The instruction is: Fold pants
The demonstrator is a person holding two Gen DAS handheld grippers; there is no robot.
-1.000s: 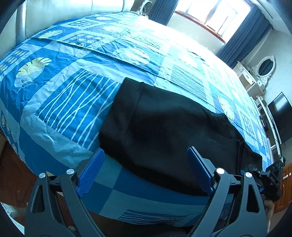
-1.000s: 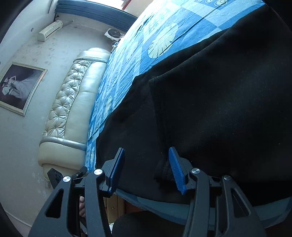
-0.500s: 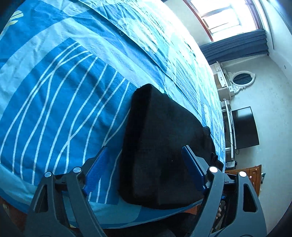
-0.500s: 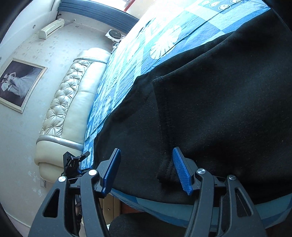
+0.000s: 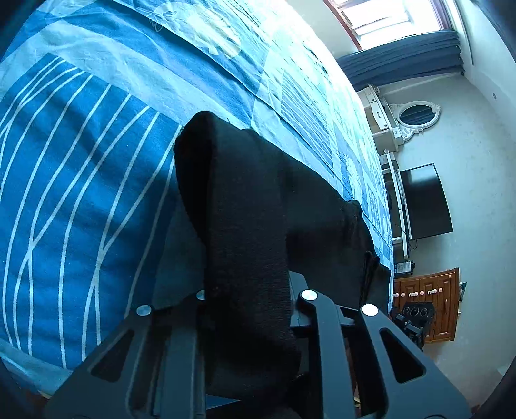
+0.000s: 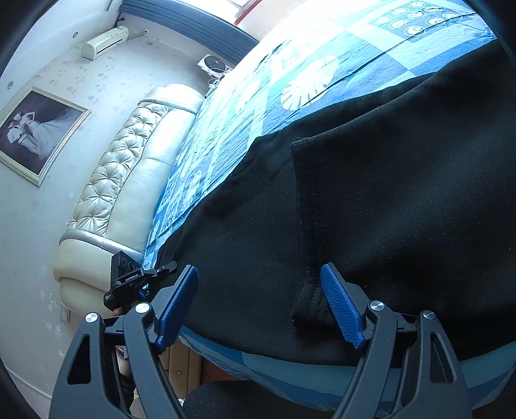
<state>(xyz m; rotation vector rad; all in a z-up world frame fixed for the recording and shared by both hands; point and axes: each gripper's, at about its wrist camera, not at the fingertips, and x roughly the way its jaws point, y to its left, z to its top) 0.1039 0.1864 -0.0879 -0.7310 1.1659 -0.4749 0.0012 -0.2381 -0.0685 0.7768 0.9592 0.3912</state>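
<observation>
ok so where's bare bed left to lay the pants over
Free: the blue striped bedspread left of the black pants, and the patterned stretch beyond them toward the window. Crowded: the near edge, where the pants lie and the left gripper pinches them.

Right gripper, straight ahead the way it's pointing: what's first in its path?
The black pants. The right gripper is open, its fingers either side of the near hemmed edge, so going on it likely meets that fabric almost at once, with the bed cover beneath. Depth is unclear.

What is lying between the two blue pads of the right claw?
In the right wrist view, black pants fabric with a stitched hem lies between the open right claw pads; neither pad presses it.
</observation>
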